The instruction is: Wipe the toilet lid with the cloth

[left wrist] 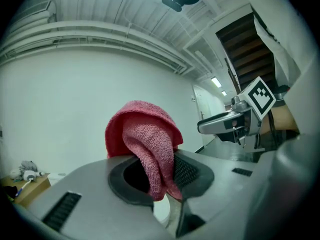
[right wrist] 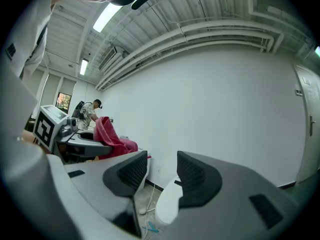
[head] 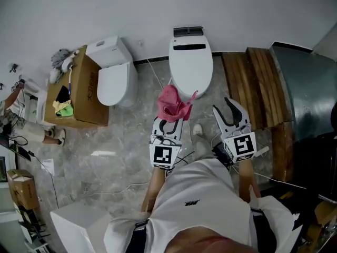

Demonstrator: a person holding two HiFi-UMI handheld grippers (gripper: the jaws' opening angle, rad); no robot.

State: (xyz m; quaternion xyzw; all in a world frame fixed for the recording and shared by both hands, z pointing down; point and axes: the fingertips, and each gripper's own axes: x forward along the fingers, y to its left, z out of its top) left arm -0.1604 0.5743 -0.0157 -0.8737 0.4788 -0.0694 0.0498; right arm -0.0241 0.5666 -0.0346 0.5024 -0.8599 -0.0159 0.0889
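Observation:
A pink cloth hangs bunched from my left gripper, which is shut on it just in front of the white toilet lid. The lid is down. In the left gripper view the cloth is pinched between the dark pads and folds over above them. My right gripper is held to the right of the cloth, open and holding nothing. Through its gap in the right gripper view I see part of the white toilet lid, and to the left the left gripper with the cloth.
A second white toilet stands to the left beside an open cardboard box of items. Wooden planks and a grey metal panel lie to the right. Cables run over the marbled floor. A person stands far off.

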